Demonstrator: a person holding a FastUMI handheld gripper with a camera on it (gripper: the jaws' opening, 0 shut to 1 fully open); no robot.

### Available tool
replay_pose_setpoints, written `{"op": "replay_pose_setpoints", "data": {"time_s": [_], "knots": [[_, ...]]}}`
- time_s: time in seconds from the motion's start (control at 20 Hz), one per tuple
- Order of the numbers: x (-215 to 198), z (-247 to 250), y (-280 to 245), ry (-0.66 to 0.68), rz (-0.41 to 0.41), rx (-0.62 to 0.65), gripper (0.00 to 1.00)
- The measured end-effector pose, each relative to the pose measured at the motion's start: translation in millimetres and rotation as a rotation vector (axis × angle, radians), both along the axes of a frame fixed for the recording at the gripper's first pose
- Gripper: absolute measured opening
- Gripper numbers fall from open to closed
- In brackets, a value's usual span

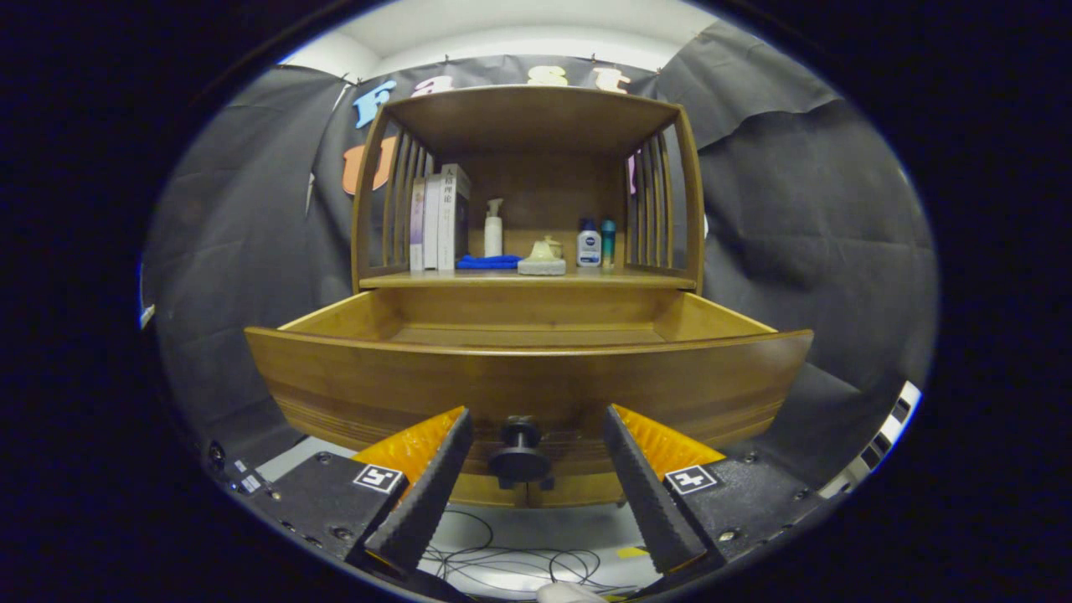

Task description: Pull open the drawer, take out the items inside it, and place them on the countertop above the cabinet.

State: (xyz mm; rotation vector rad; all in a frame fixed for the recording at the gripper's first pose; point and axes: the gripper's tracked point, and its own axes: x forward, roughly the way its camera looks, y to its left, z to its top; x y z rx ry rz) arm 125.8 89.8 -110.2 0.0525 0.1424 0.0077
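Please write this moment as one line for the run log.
drawer: pulled open | knob: between fingers, not touched | hand-held gripper: open | drawer contents: cannot tell | countertop: books, bottles, blue cloth

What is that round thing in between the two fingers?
That is the drawer knob, seen in the gripper view. The gripper is open, with a gap each side of the knob.

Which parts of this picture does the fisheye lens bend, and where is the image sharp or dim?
Gripper view: the drawer front bows into a curve; the knob between the open gripper is sharp; the shelf items read clearly, under a shaded top.
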Motion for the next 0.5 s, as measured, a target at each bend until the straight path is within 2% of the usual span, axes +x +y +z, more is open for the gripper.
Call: {"op": "replay_pose_setpoints", "data": {"time_s": [0.25, 0.35, 0.5], "knots": [[14, -12, -1, 0.028, -0.012, 0.008, 0.99], [14, -12, 4, 0.025, 0.007, 0.028, 0.98], [15, -14, 3, 0.007, 0.003, 0.003, 0.98]]}}
